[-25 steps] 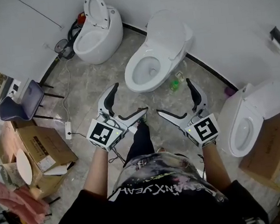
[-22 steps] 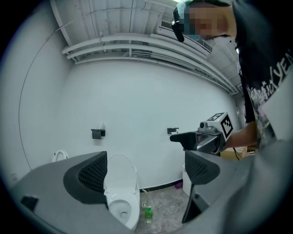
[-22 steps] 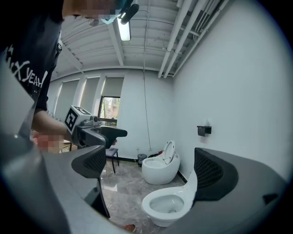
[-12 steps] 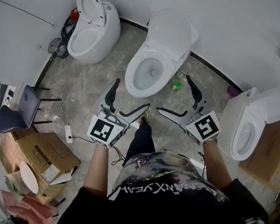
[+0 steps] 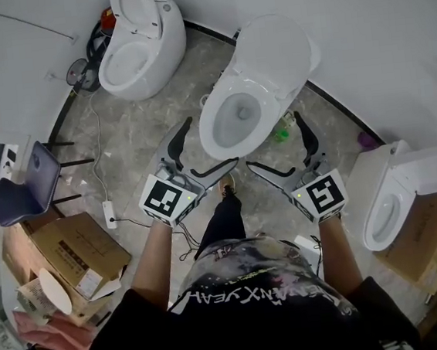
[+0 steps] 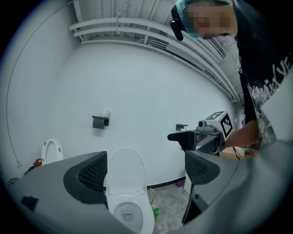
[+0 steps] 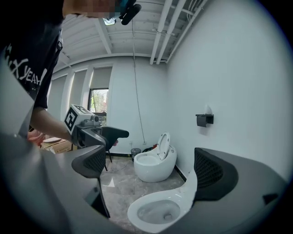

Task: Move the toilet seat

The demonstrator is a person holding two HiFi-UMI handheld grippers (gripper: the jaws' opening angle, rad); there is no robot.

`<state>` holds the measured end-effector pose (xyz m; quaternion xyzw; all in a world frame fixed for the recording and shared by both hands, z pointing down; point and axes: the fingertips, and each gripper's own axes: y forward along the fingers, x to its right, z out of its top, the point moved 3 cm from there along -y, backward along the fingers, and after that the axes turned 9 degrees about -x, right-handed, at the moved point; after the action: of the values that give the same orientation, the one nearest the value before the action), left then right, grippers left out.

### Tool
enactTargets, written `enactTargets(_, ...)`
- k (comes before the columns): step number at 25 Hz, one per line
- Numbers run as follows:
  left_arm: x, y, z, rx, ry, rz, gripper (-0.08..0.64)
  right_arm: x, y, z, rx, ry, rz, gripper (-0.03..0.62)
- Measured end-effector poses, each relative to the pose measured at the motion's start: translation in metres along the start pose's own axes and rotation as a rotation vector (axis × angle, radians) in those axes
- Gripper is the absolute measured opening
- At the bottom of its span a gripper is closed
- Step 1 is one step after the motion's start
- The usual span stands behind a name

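Note:
The middle white toilet [image 5: 237,118] stands just ahead of me, its lid [image 5: 275,48] raised toward the wall. My left gripper [image 5: 201,153] is open, just short of the bowl's left front. My right gripper [image 5: 279,150] is open at the bowl's right front. Neither touches the toilet. In the left gripper view the raised lid [image 6: 126,171] and bowl [image 6: 130,212] show between the open left gripper [image 6: 145,171] jaws. In the right gripper view the bowl [image 7: 160,208] lies low between the open right gripper [image 7: 153,169] jaws.
An egg-shaped toilet [image 5: 139,43] stands at the far left and a third toilet [image 5: 392,199] at the right. A green bottle [image 5: 280,134] lies beside the middle toilet. Cardboard boxes [image 5: 75,251], a chair [image 5: 26,187] and a power strip [image 5: 110,214] occupy the left floor.
Both grippers have moved forward, closer to the middle toilet's bowl. Both stay open and hold nothing.

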<state>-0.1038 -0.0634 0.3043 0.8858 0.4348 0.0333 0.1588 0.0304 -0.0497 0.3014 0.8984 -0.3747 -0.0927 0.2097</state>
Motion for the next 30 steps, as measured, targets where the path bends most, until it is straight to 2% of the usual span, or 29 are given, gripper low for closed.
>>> enactTargets(10, -0.064, 0.033, -0.028, -0.067, -0.047, -0.035, 0.511, 0.032, 0.060, -0.007, -0.051, 0.063, -0.024, 0.584)
enactTargets(17, -0.079, 0.061, -0.050, -0.104, -0.077, -0.044, 0.511, 0.055, 0.083, -0.042, -0.086, 0.143, -0.041, 0.584)
enactTargets(21, -0.082, 0.078, -0.064, -0.130, -0.111, -0.030, 0.511, 0.068, 0.092, -0.058, -0.099, 0.176, -0.018, 0.584)
enactTargets(30, -0.091, 0.116, -0.148, -0.223, -0.244, 0.022, 0.511, 0.099, 0.127, -0.115, -0.121, 0.237, 0.036, 0.584)
